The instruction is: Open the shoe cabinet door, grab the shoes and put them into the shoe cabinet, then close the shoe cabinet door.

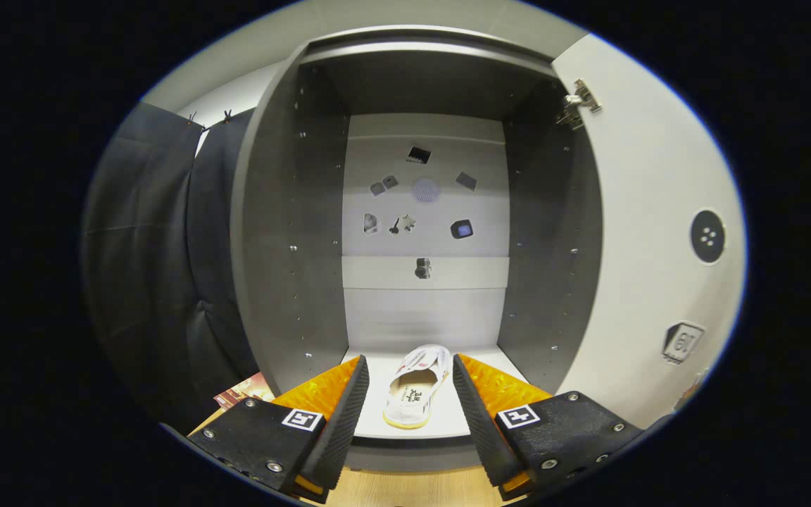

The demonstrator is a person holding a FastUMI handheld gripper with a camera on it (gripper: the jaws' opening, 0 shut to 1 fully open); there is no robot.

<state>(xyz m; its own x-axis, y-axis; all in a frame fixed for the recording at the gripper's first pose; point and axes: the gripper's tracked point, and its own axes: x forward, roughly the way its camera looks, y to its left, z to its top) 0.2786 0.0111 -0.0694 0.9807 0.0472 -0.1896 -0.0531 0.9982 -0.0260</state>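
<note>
Gripper view: shoe (pixel 416 387) on cabinet floor (pixel 377 412), untouched between spread fingers (pixel 338 415).

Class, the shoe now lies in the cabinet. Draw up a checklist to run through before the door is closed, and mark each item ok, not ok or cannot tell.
1. Shoe lies on the cabinet's bottom shelf, inside the opening: ok.
2. Tongs have let go; their fingers stand apart, one either side of the shoe, not pressing on it: ok.
3. Heel of the shoe sits behind the shelf's front edge, so the door will not catch it: ok, though it is near.
4. Door swung wide open on its hinge: ok.
5. Tongs drawn back out of the door's swing: not ok, the fingertips reach over the shelf.
6. Second shoe stowed: cannot tell.
</note>
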